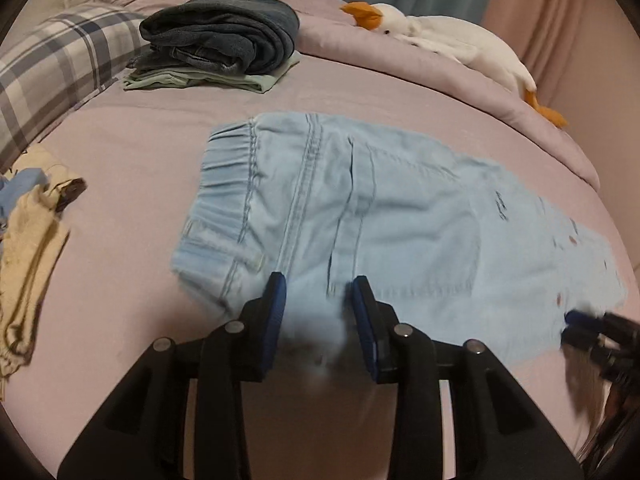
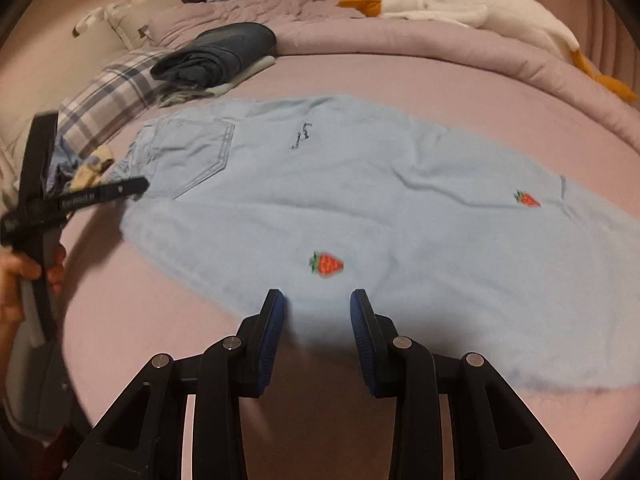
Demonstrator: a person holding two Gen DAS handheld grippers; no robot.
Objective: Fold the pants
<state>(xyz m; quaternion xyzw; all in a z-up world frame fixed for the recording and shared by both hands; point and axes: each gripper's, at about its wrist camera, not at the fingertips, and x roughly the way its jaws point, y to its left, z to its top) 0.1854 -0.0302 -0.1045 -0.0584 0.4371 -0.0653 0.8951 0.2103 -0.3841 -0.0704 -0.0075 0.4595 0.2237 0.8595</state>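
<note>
Light blue denim pants (image 1: 400, 216) lie flat across the pink bed (image 1: 132, 152), with the elastic waistband (image 1: 228, 184) at the left end. In the right wrist view the pants (image 2: 360, 200) show a back pocket and two strawberry patches (image 2: 326, 264). My left gripper (image 1: 319, 282) hangs over the near edge close to the waistband, jaws apart, pads not pressing the cloth. My right gripper (image 2: 317, 296) stands open over the near edge of the leg part. Its blue tips (image 1: 580, 326) also appear at the right in the left wrist view.
A stack of folded dark jeans (image 1: 224, 36) on a green garment sits at the back left. A plaid pillow (image 1: 52, 72) and crumpled cream clothes (image 1: 28, 232) lie left. A goose plush (image 1: 440, 36) rests at the back right. A hand (image 2: 16, 276) holds the left tool.
</note>
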